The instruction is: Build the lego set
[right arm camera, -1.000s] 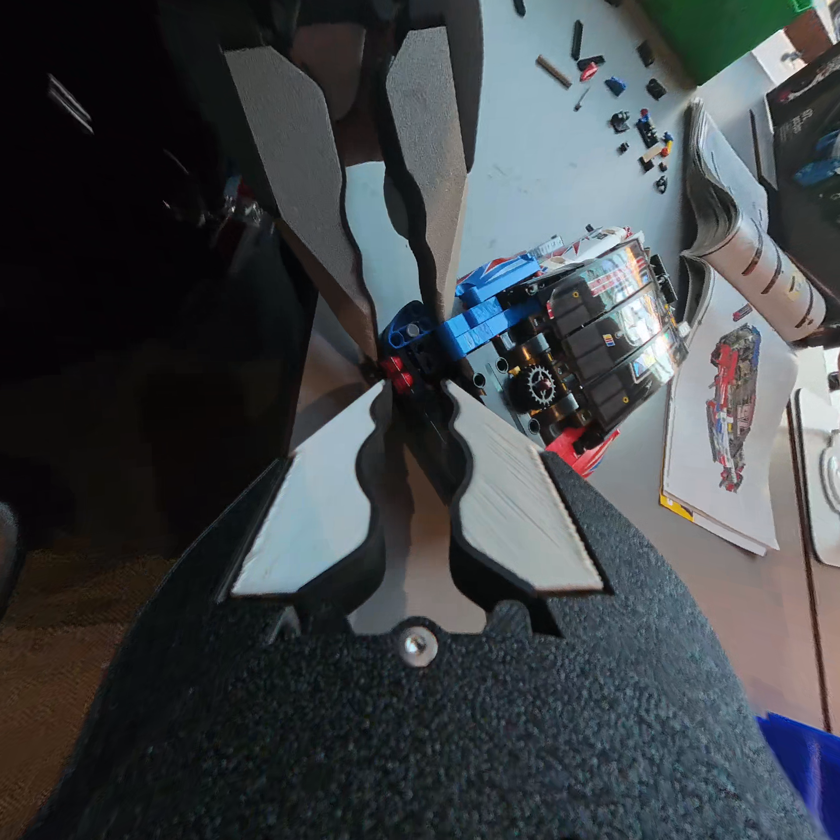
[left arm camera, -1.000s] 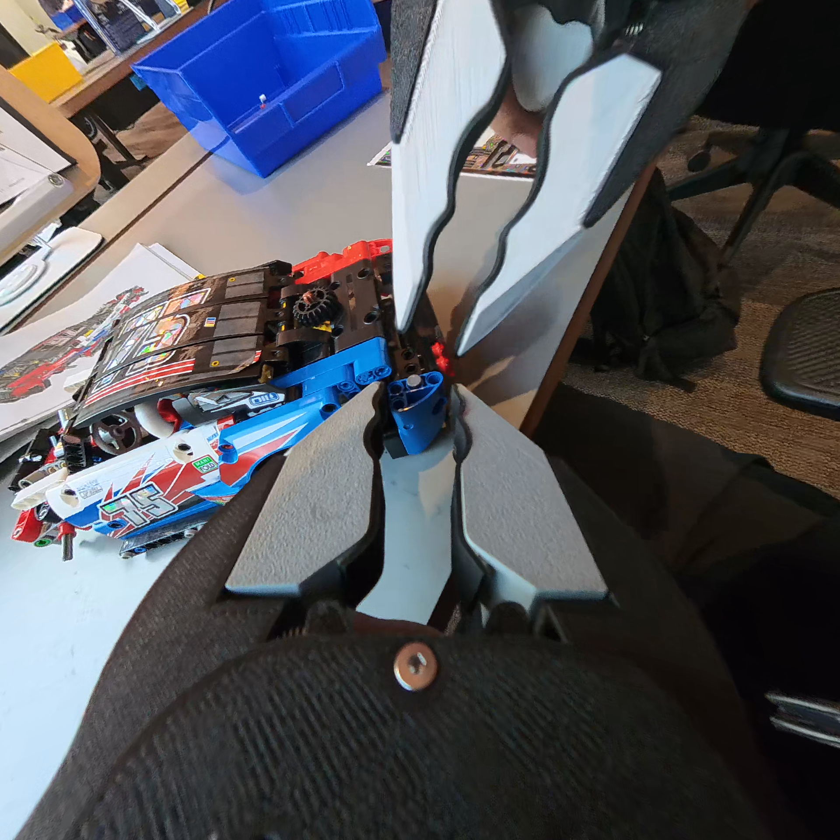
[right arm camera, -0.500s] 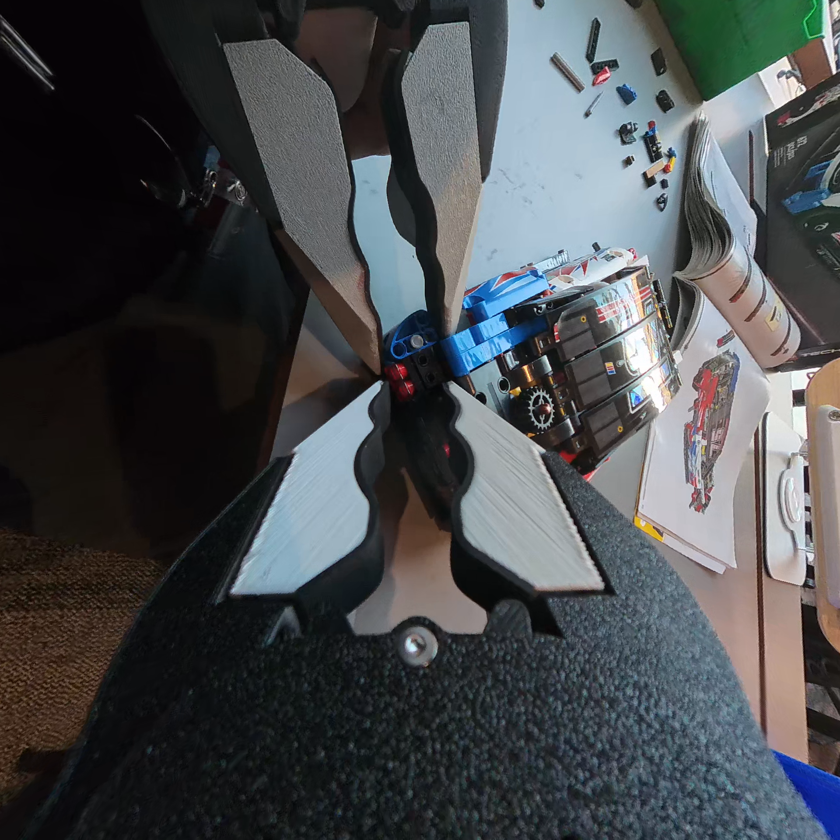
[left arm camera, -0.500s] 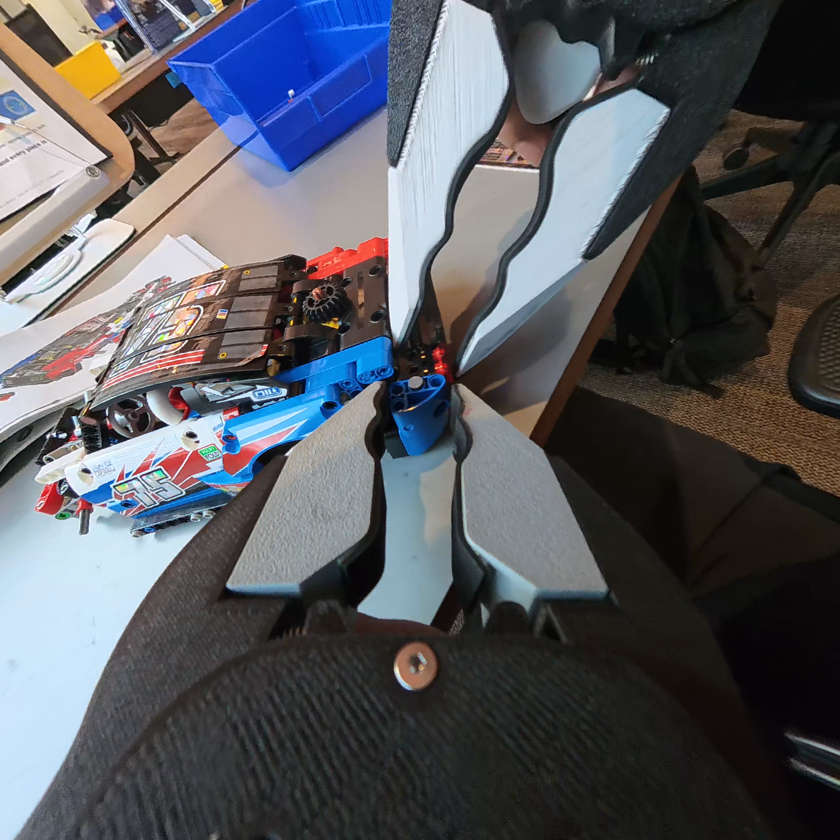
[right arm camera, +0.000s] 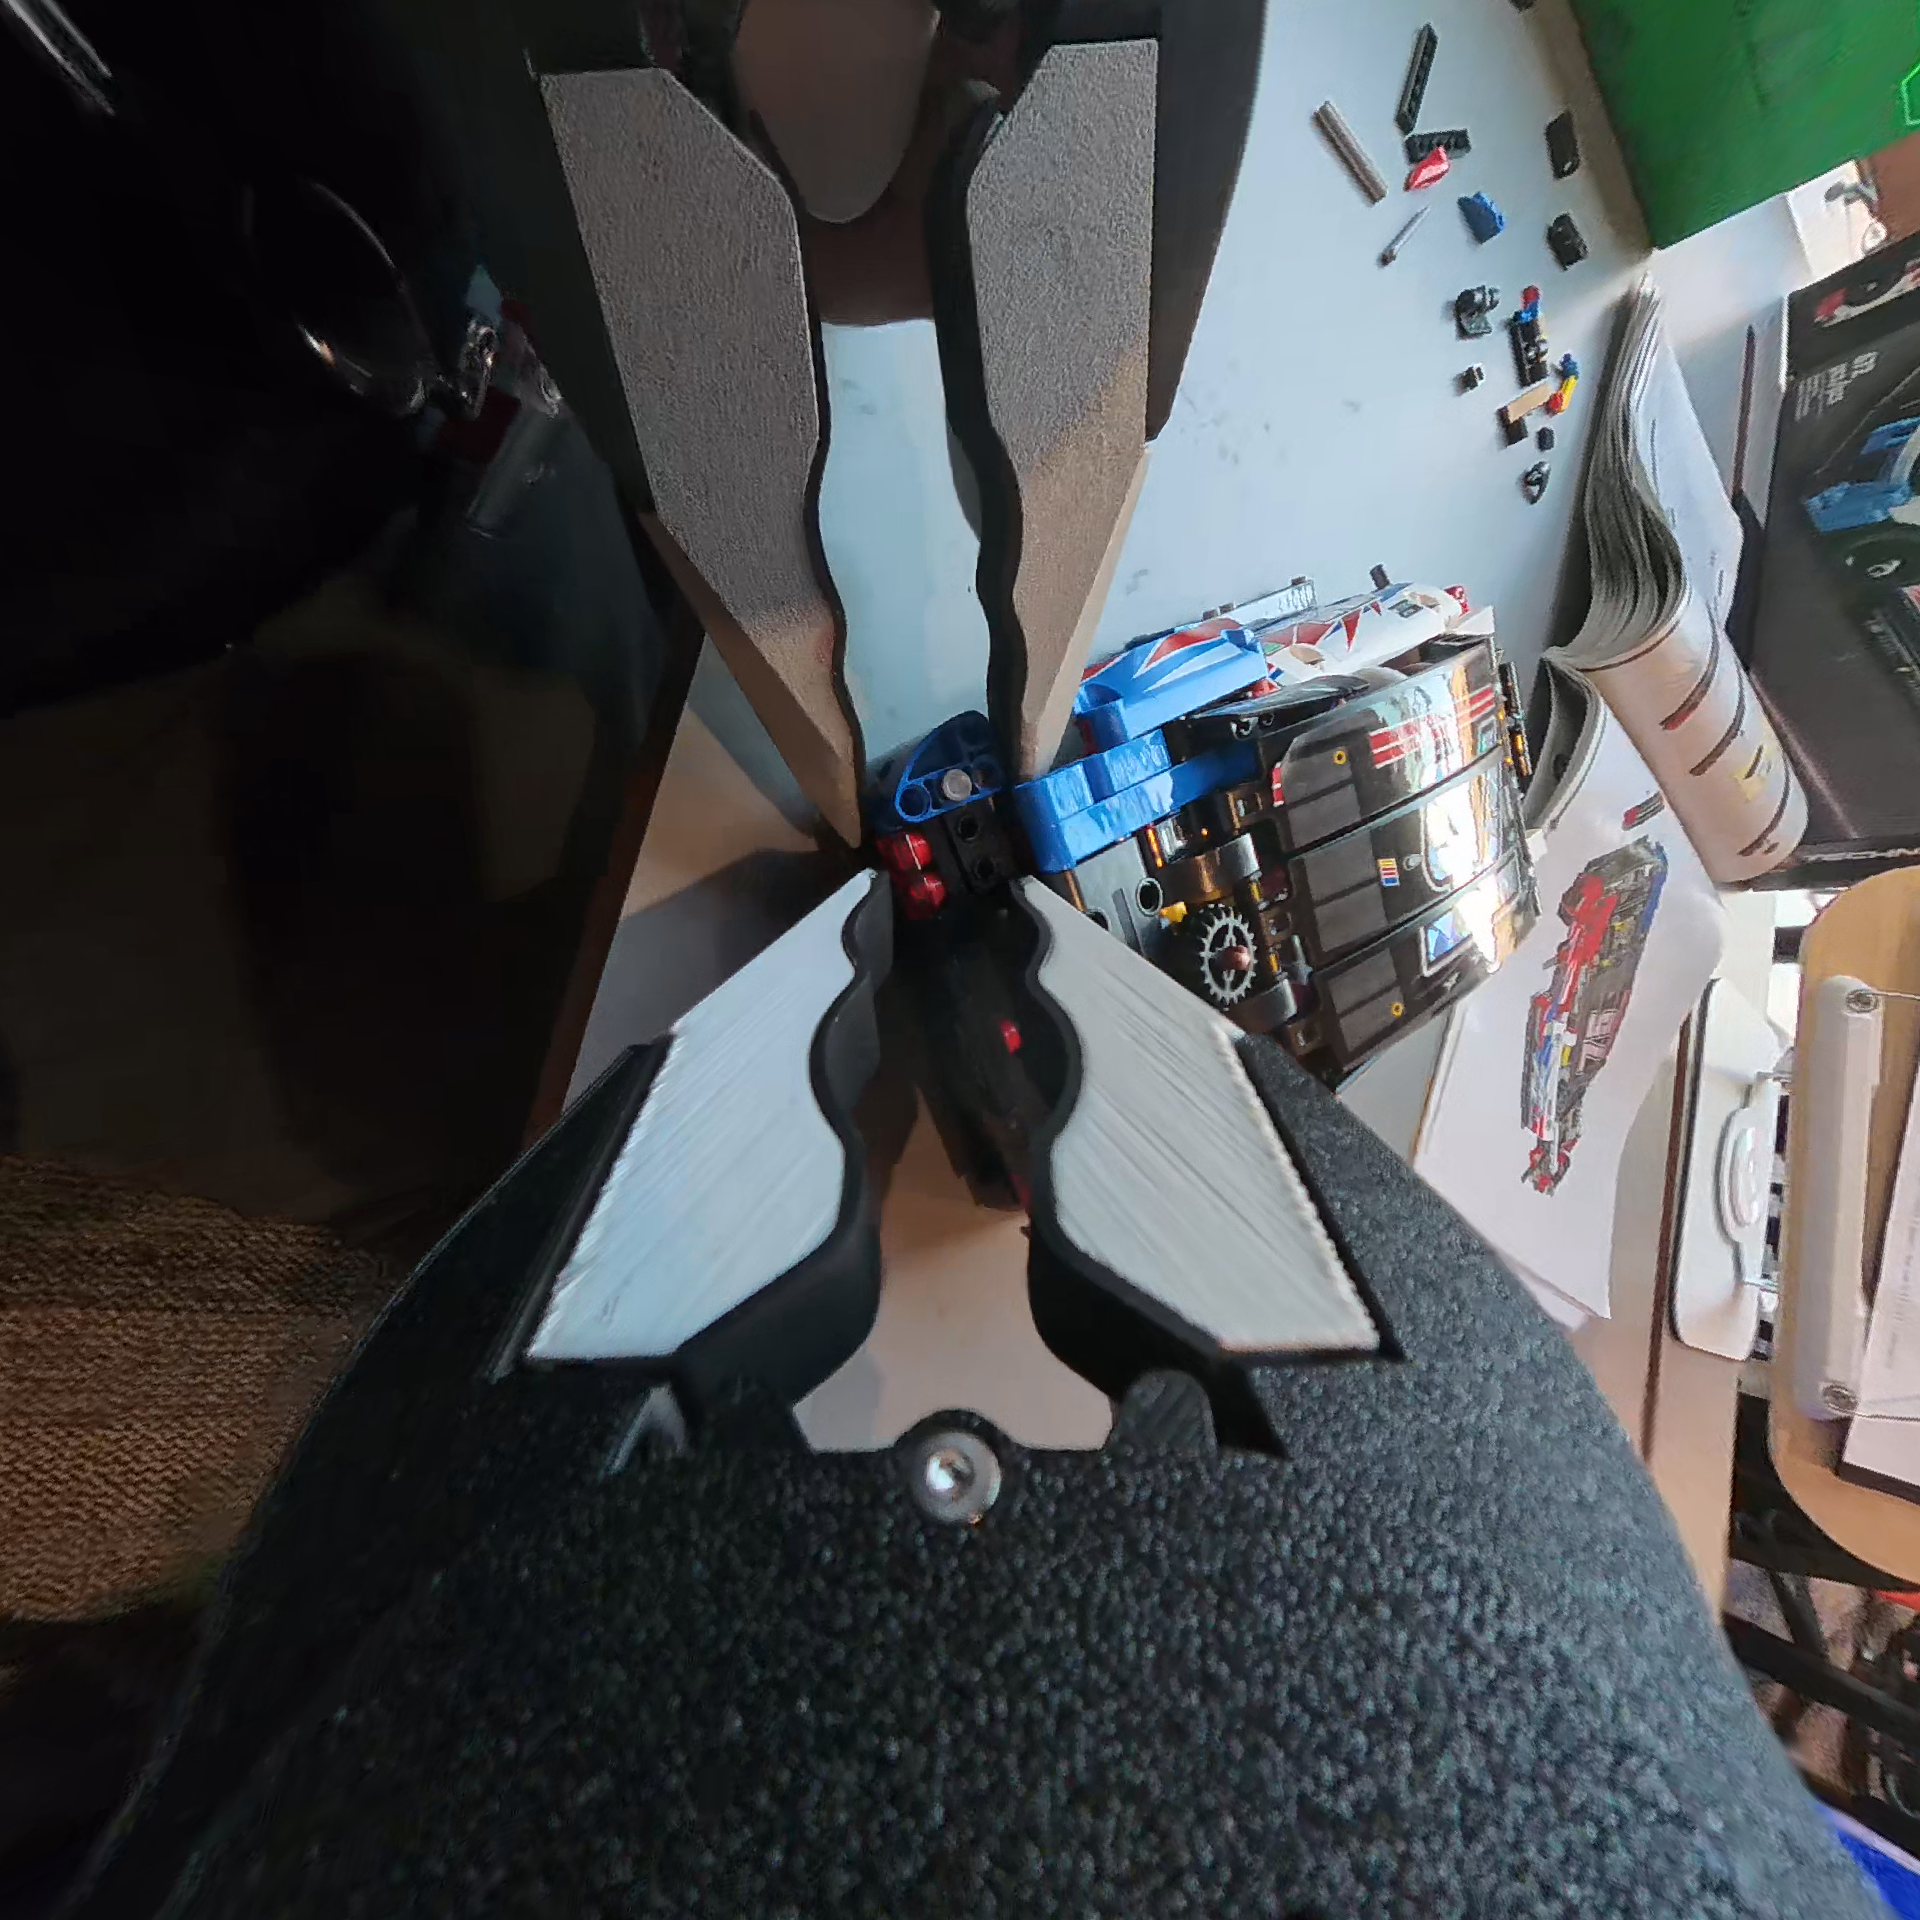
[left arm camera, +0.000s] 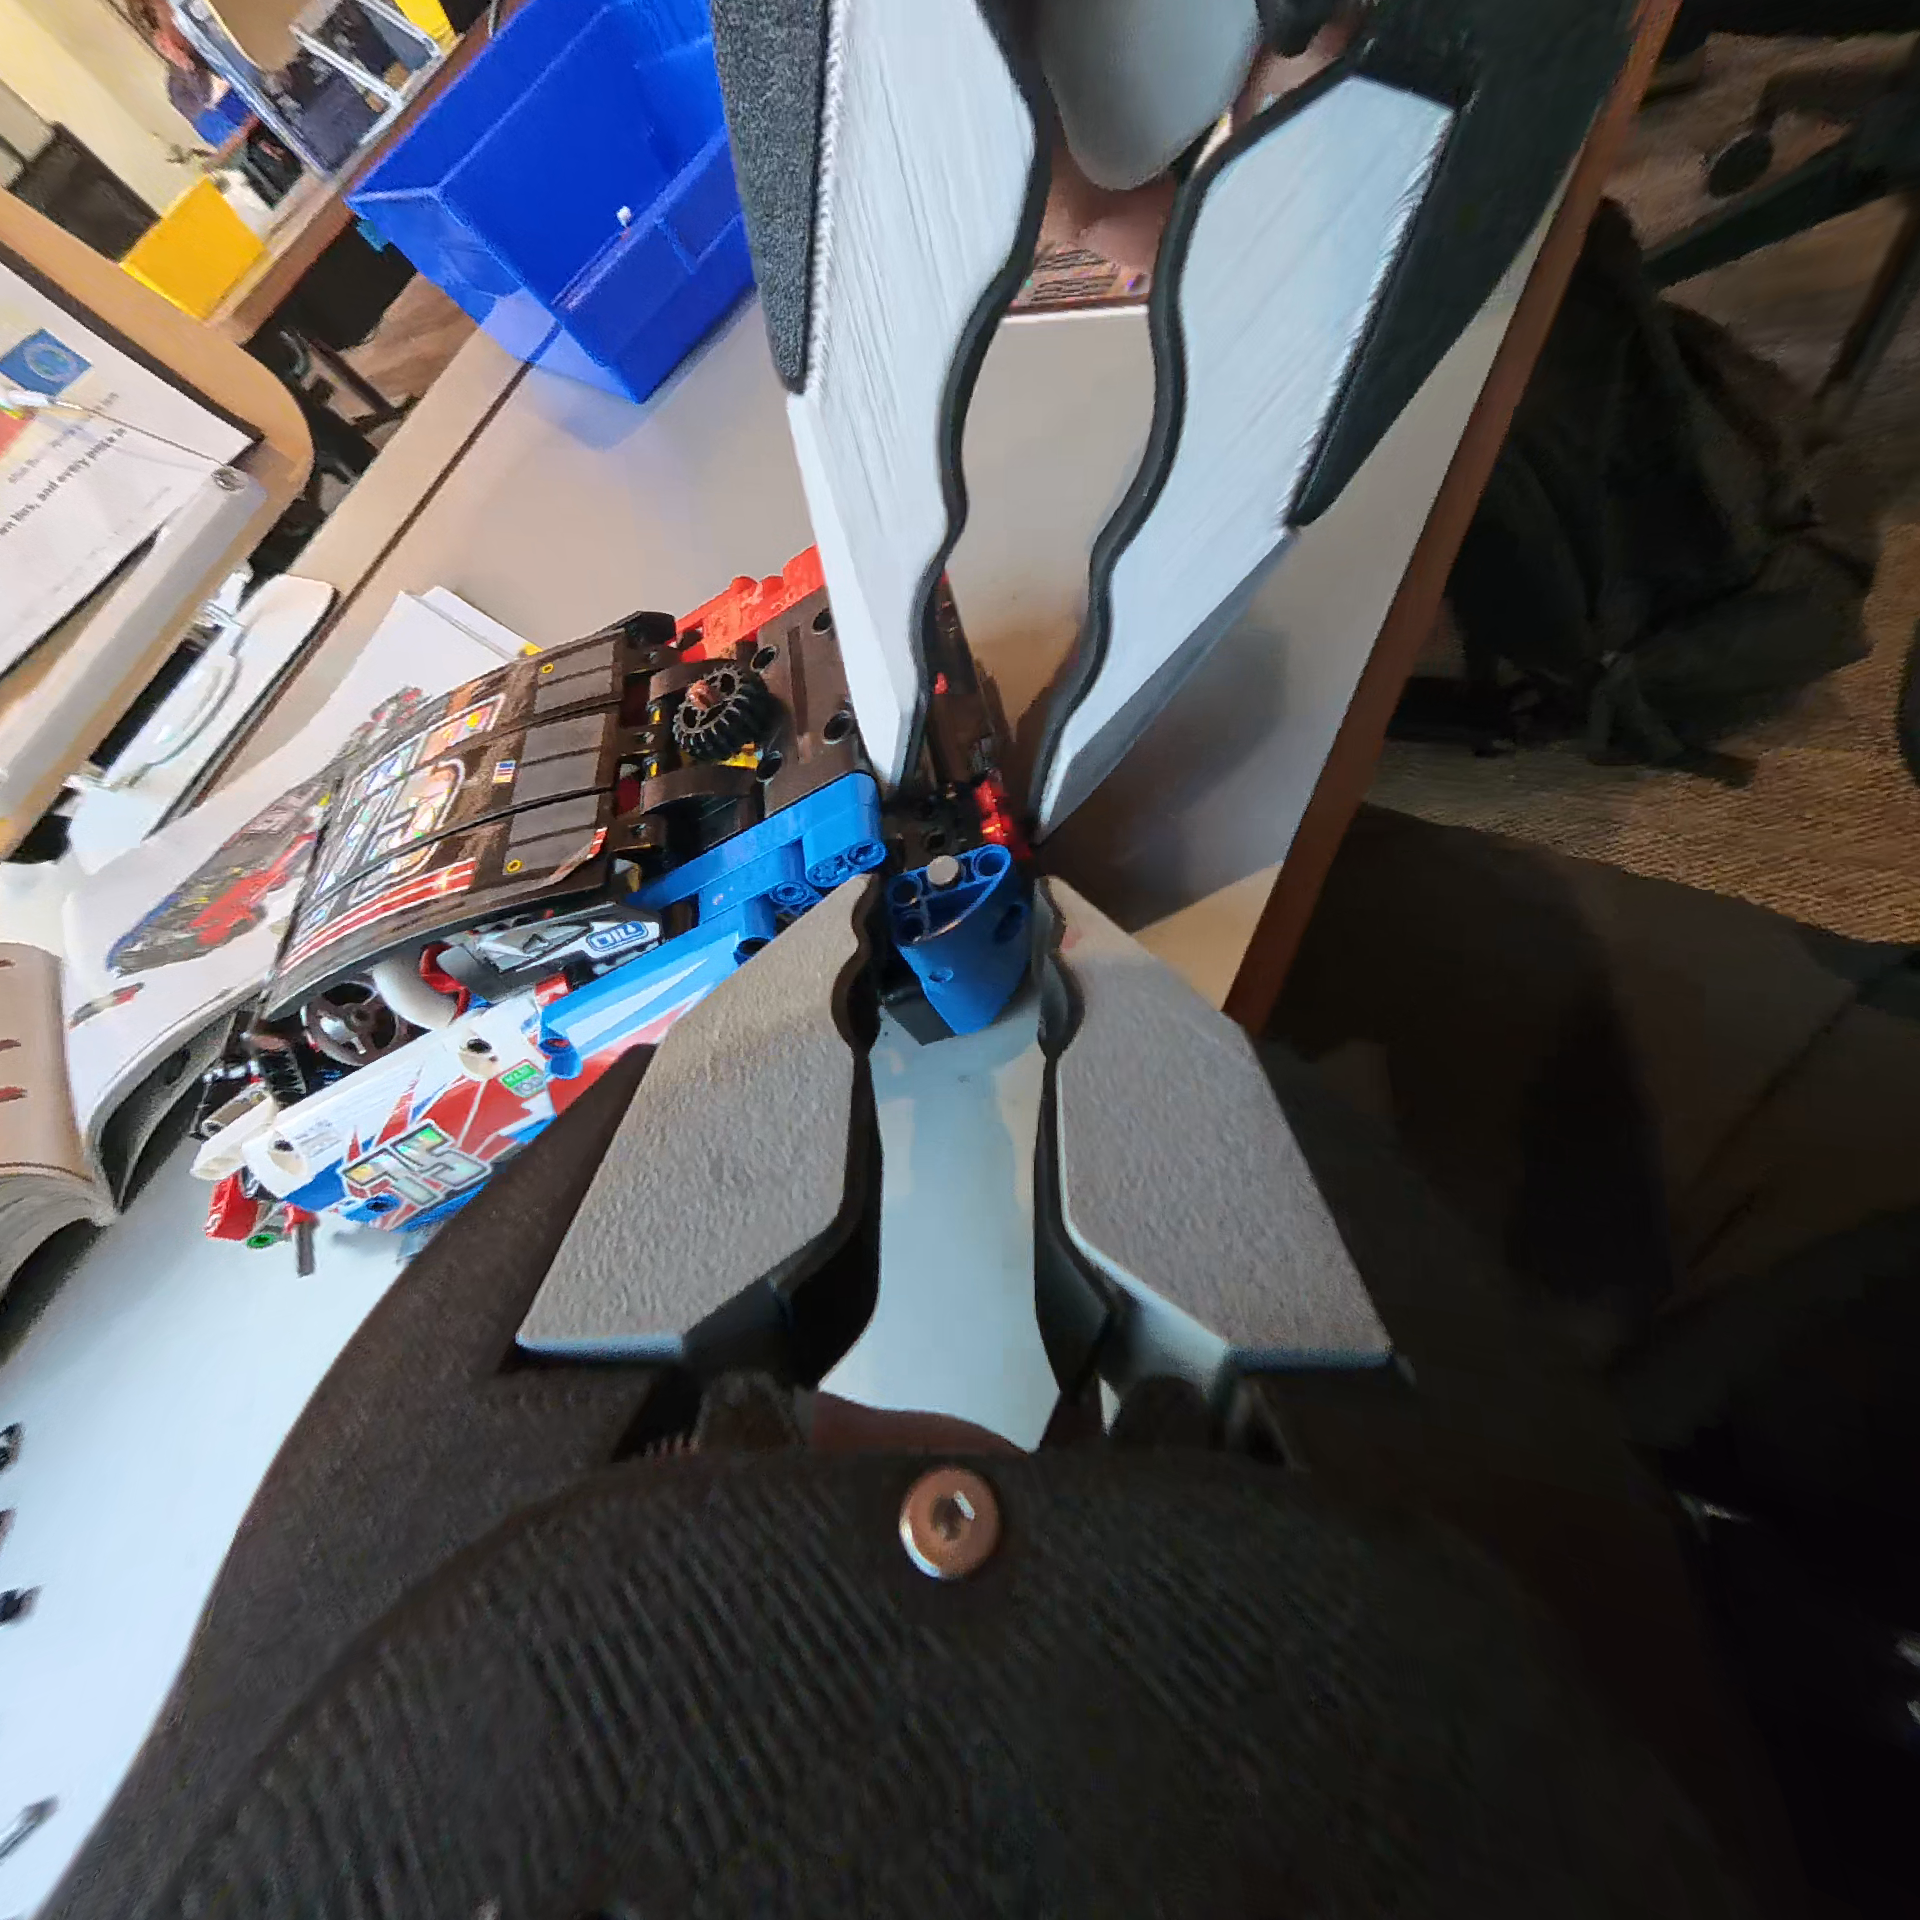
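The lego car (left arm camera: 447,790) is blue, white and red with a black stickered roof, and it lies tilted near the table's edge. My left gripper (left arm camera: 954,909) has grey fingers and is shut on a blue curved panel piece (left arm camera: 961,935) at the car's rear corner. My right gripper (right arm camera: 954,888) has white fingers and is shut on the car's black rear end with red lights (right arm camera: 914,873). The two grippers meet tip to tip. In the right wrist view the left gripper (right arm camera: 935,800) comes down from above onto the blue piece (right arm camera: 928,764) beside the car (right arm camera: 1392,810).
The table edge (left arm camera: 1382,665) runs right beside the grippers, with carpet and a dark bag beyond. A blue bin (left arm camera: 582,197) stands at the back. An open instruction booklet (right arm camera: 1662,665), loose small pieces (right arm camera: 1496,291), a green bin (right arm camera: 1745,94) and a black box (right arm camera: 1849,520) lie past the car. Less than 4 cm separates the two grippers' tips.
Both grippers keep their hold. The grippers and the car's rear have swung slightly together, so the table and background shift in both views. The booklet's spine now shows at the left.
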Motion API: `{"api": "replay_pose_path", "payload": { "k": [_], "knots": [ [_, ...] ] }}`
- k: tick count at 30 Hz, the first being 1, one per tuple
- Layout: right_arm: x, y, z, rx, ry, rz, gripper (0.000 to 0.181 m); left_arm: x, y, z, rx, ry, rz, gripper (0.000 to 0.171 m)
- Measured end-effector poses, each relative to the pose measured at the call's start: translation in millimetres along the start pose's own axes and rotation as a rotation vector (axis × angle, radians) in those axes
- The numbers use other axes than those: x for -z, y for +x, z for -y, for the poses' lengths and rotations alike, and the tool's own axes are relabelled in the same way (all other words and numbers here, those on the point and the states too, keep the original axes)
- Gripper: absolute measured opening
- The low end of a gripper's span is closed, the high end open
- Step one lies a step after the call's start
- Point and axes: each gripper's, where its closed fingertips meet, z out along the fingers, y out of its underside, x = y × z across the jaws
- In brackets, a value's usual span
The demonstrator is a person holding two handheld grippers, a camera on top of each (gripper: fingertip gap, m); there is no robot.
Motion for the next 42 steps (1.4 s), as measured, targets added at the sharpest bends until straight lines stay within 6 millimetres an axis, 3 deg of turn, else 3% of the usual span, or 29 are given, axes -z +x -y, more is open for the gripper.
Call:
{"api": "replay_pose_path", "payload": {
  "k": [15,21,26,29,32,34,38,42],
  "knots": [
    [-2,-2,-1,0.099,-0.065,0.077,0.011,4,4,1,0.053,0.014,-0.165,0.022],
    [-4,3,0,0.086,-0.058,0.030,0.015,6,-2,-3,0.002,0.003,-0.141,0.023],
    [6,8,3,0.094,-0.044,-0.043,0.017,6,-1,-3,-0.015,0.005,-0.130,0.025],
    [28,17,3,0.010,-0.026,-0.123,0.018,10,-2,-1,-0.010,0.029,-0.130,0.025],
    [57,31,-26,-0.219,-0.045,-0.234,0.019,22,-4,-1,0.030,0.075,-0.148,0.041],
    [67,29,-48,-0.437,-0.008,-0.226,0.027,33,-3,-2,0.109,0.095,-0.203,0.045],
    [64,16,-57,-0.704,0.095,-0.168,0.051,51,-16,-10,0.279,0.079,-0.308,0.057],
    [56,20,-54,-0.779,0.142,-0.207,0.053,70,-38,-37,0.294,0.017,-0.351,0.064]
  ]
}}
